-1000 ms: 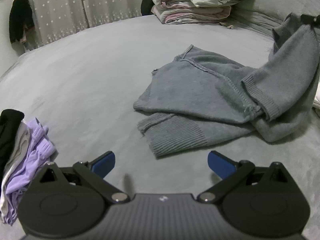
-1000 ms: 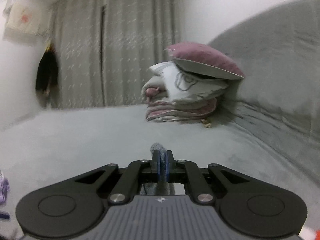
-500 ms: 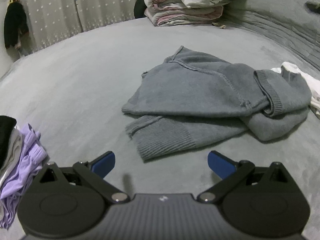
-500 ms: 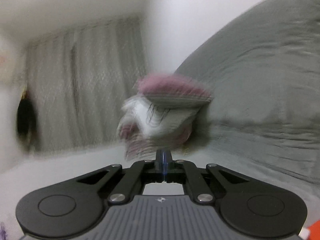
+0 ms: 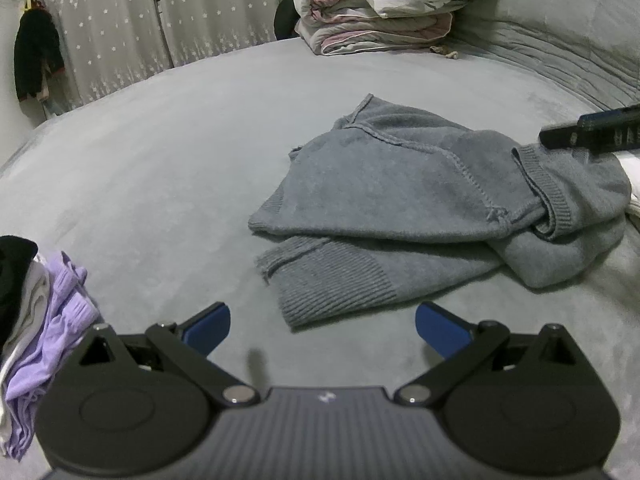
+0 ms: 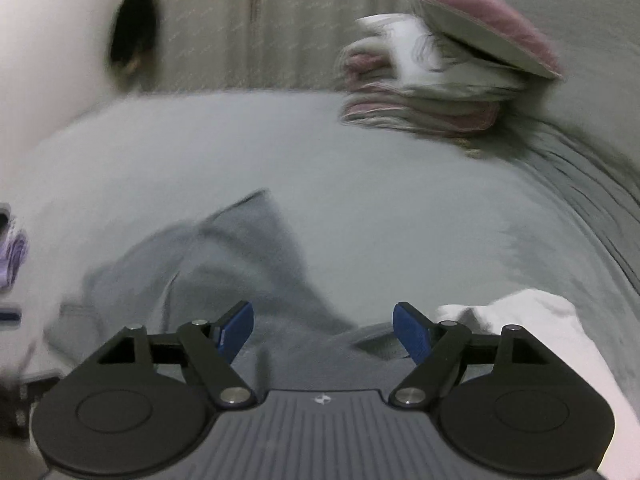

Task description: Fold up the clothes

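A grey knit sweater (image 5: pixel 420 204) lies crumpled on the grey bed (image 5: pixel 168 168), its ribbed hem toward me and a cuffed sleeve bunched at its right end. My left gripper (image 5: pixel 322 322) hovers open just short of the hem, nothing between its blue pads. In the blurred right wrist view the same grey sweater (image 6: pixel 224 264) spreads below my right gripper (image 6: pixel 323 326), whose jaws are opening with the pads clear of the cloth. A dark finger of the right gripper (image 5: pixel 592 133) pokes in over the sleeve end in the left wrist view.
A small pile of lilac, white and black clothes (image 5: pixel 36 320) sits at the bed's left edge. A white garment (image 6: pixel 532 320) lies right of the sweater. Folded quilts under a pillow (image 5: pixel 384 4) stand at the back, by the grey headboard (image 5: pixel 580 20) and curtains.
The right gripper let go of the sweater sleeve, which dropped flat onto the bed. It then swung down toward the sweater and went from shut to open. The left gripper stayed put.
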`<state>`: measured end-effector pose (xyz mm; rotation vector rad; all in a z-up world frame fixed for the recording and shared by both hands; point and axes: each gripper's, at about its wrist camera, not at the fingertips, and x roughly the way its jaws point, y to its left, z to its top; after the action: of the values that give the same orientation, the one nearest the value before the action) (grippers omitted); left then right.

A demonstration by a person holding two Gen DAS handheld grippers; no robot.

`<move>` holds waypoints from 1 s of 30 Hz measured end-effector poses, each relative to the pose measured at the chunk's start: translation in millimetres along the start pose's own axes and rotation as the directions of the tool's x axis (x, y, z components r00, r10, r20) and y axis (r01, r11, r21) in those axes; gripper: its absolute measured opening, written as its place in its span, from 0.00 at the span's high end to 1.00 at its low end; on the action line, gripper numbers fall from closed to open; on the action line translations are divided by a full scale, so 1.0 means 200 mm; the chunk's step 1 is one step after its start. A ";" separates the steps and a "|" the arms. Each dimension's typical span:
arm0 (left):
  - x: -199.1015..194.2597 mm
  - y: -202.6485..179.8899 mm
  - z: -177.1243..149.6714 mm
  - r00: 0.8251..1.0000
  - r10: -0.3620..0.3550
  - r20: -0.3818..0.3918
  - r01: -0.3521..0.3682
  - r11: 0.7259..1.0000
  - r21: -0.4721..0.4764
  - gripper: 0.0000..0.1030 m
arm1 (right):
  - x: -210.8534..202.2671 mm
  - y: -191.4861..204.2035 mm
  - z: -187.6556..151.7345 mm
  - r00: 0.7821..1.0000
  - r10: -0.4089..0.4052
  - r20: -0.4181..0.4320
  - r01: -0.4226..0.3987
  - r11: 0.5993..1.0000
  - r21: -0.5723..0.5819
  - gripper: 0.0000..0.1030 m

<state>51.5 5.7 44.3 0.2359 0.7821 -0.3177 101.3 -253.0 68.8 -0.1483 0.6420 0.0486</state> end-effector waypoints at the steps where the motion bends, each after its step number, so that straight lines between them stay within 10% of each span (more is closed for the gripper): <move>1: 0.00 0.00 0.00 1.000 0.003 0.000 -0.003 1.000 0.002 0.00 | 0.02 0.03 -0.02 1.000 0.002 -0.007 -0.003 0.999 -0.036 0.25; 4: 0.01 0.00 0.00 1.000 0.011 -0.003 -0.011 1.000 0.006 0.00 | 0.06 0.10 -0.06 0.999 0.021 -0.038 -0.026 0.992 -0.121 0.30; 9: 0.01 0.00 0.00 1.000 0.020 -0.012 -0.020 1.000 0.018 0.00 | 0.07 0.14 -0.08 0.996 0.028 -0.082 -0.040 0.987 -0.155 0.92; 14: -0.01 0.01 0.00 1.000 0.015 0.007 -0.015 1.000 0.020 0.00 | -0.06 0.07 -0.02 0.996 -0.047 0.082 0.055 0.993 -0.102 0.93; 19: -0.01 -0.01 0.00 1.000 0.011 0.009 -0.011 0.999 0.039 0.00 | -0.25 -0.08 0.06 0.947 -0.158 0.279 0.142 0.987 0.077 0.93; 30: -0.01 -0.06 0.01 0.999 0.006 0.040 -0.009 0.997 0.080 0.00 | -0.49 -0.26 0.02 0.842 -0.139 0.521 -0.015 0.960 0.279 0.93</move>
<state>47.3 -5.8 47.2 0.3075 0.7300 -0.3458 30.4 -302.8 137.8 0.1146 0.0731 -0.0625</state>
